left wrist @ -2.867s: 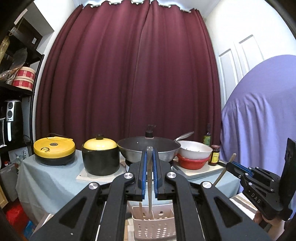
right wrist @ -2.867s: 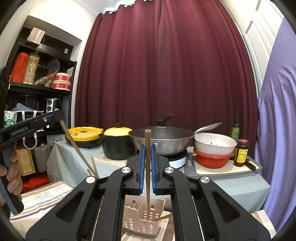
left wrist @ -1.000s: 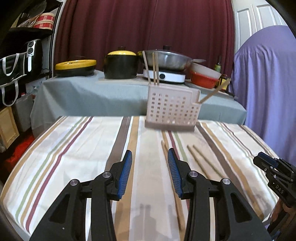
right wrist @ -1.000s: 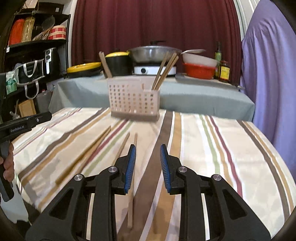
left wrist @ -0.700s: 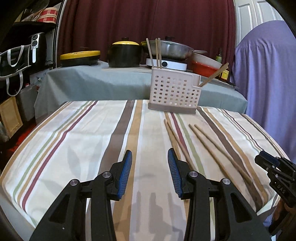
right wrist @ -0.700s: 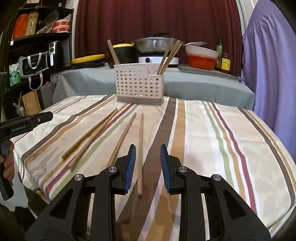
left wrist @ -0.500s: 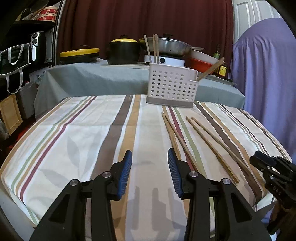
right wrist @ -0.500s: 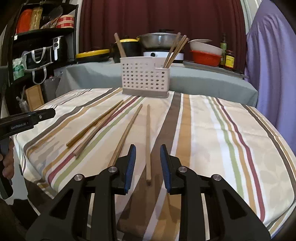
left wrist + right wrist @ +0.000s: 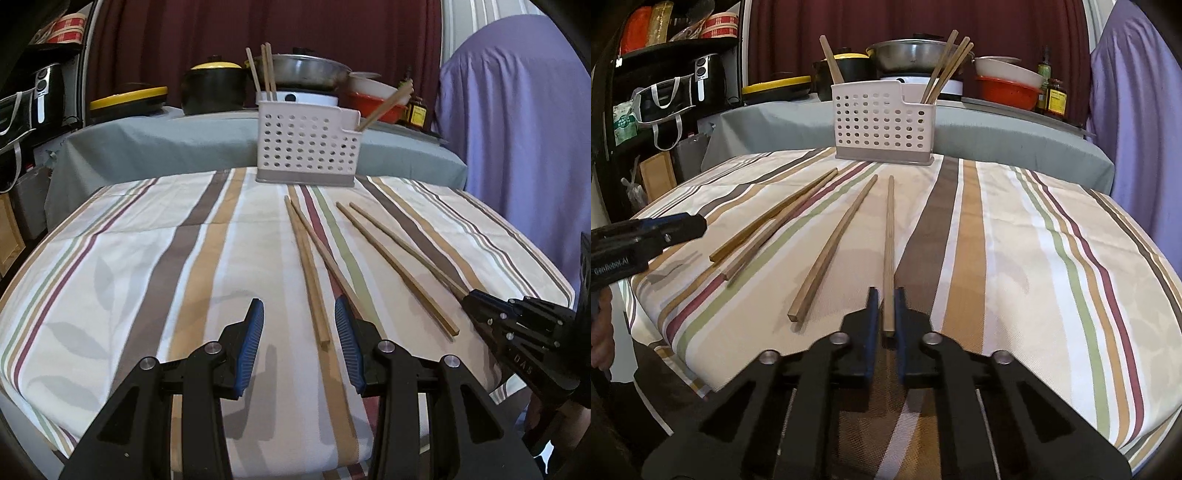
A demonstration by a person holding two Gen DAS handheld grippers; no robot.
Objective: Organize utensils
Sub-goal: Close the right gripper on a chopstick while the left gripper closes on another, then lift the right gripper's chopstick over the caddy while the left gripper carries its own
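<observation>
Landmark: the white perforated caddy [image 9: 308, 144], standing upright at the far edge of the striped tablecloth [image 9: 147, 258].

Surroundings. Behind the caddy runs a grey-covered counter [image 9: 166, 136]. It carries a yellow-lidded flat pan [image 9: 129, 99], a black pot with yellow lid [image 9: 216, 86], a steel wok [image 9: 310, 72] on a white burner, stacked white and red bowls [image 9: 373, 96] and sauce bottles [image 9: 1051, 94]. A dark shelf unit [image 9: 665, 74] stands left of the caddy; a purple draped shape [image 9: 517, 129] stands to its right. Nothing lies between either gripper and the loose chopsticks.

Container. The caddy holds chopsticks in two places. In the left wrist view, three [image 9: 264, 72] stand near-upright at its left side. One [image 9: 384, 107] leans out to the right from the lower, notched end. Which inner compartment each occupies cannot be told.

Loose items. Four chopsticks lie on the cloth in front of the caddy, running toward the near edge. One pair [image 9: 310, 266] lies directly in front of it, nearly touching at the far tips. A second pair [image 9: 391, 258] lies in front and to the right.

Grippers. The left gripper [image 9: 299, 332] is spread wide, with the near end of one chopstick between its blue pads, untouched. The right gripper [image 9: 884, 314] is pressed nearly together around the near end of the rightmost chopstick [image 9: 888, 251]. Firm contact cannot be confirmed; the stick lies flat on the cloth.
</observation>
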